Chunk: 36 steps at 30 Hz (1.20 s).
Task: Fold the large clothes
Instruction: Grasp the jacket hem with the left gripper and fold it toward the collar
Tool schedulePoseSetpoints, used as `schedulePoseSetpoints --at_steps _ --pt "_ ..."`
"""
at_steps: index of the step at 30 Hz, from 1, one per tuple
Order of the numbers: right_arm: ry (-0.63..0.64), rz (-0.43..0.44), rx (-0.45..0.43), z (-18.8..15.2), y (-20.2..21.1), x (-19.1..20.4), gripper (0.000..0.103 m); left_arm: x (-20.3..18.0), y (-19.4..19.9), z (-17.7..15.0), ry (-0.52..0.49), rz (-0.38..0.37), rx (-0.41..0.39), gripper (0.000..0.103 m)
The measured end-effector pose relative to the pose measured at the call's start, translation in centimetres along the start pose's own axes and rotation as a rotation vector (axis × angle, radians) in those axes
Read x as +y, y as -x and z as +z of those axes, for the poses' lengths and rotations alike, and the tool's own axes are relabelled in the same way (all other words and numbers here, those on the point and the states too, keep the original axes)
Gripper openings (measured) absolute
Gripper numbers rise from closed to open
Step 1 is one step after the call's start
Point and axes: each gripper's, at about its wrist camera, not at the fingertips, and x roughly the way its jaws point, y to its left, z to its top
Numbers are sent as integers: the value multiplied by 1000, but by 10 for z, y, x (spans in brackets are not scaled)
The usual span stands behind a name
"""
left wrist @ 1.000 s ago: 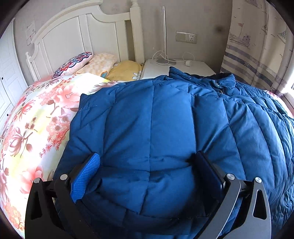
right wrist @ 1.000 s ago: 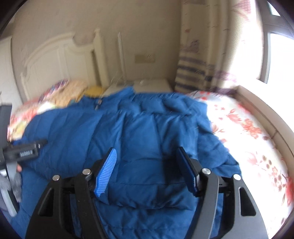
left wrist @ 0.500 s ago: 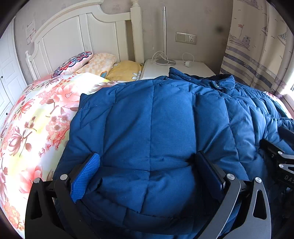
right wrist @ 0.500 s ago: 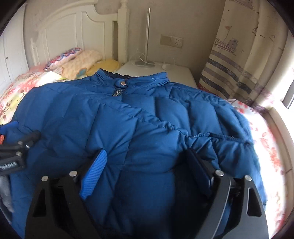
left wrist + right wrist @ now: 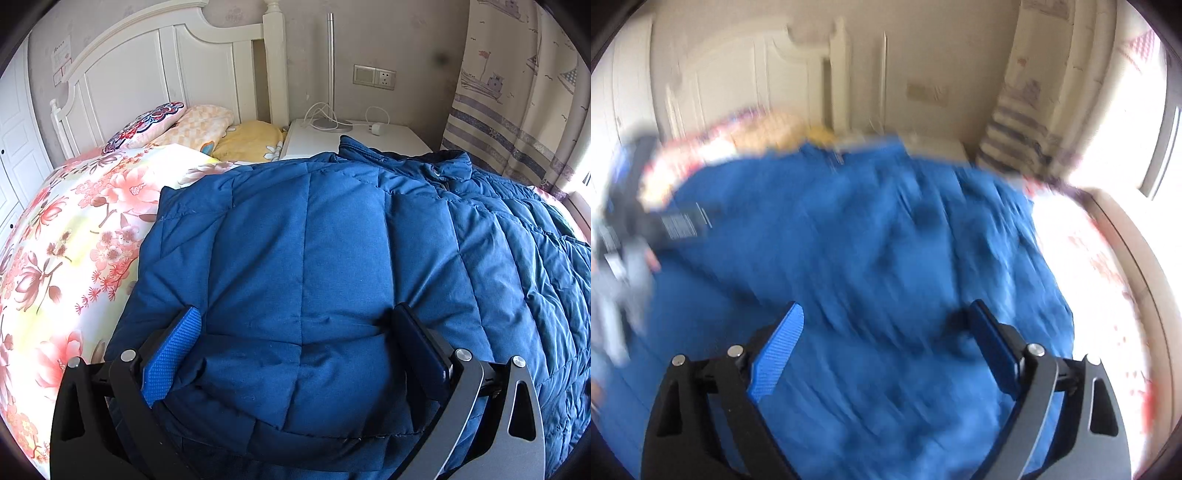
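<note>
A big blue quilted jacket (image 5: 314, 240) lies spread over the bed, collar toward the nightstand. My left gripper (image 5: 295, 325) rests low on its near hem. Its jaws stand wide, and puffy fabric bulges up between the fingers without being pinched. The right wrist view is blurred by motion. There my right gripper (image 5: 886, 317) hovers over the jacket (image 5: 868, 240). Its jaws are opening, with only the fabric below them and nothing gripped. The left gripper's body (image 5: 679, 225) and a hand show at that view's left edge.
A floral bedspread (image 5: 74, 240) covers the bed left of the jacket. Pillows (image 5: 192, 118) lie against a white headboard (image 5: 147, 62). A white nightstand (image 5: 399, 136) with a lamp base and cables stands behind. A curtain (image 5: 517, 92) and a bright window ledge (image 5: 1126, 240) are on the right.
My right gripper's jaws have widened. It swung left toward the jacket's middle, then back right, leaving the left wrist view. The left gripper and the fabric under it have not moved.
</note>
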Motion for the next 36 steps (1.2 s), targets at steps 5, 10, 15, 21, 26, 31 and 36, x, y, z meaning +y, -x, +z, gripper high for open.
schedulePoseSetpoints --at_steps 5,10,15,21,26,31,36 --pt "-53 47 -16 1 5 -10 92 6 20 -5 32 13 -29 98" --pt "-96 112 -80 -2 16 -22 92 -24 81 -36 -75 -64 -73 98" --pt "-3 27 -2 1 0 -2 95 -62 57 -81 -226 -22 80 99" --pt "-2 -28 36 -3 10 12 97 -42 55 -82 -115 -66 118 99" --pt "106 38 -4 -26 39 40 98 -42 91 -109 -118 -80 69 98" --pt "152 35 71 -36 26 43 100 -36 84 -113 -125 -49 124 99" --pt "12 -65 26 -50 47 -17 100 -1 102 -120 -71 -5 88 99"
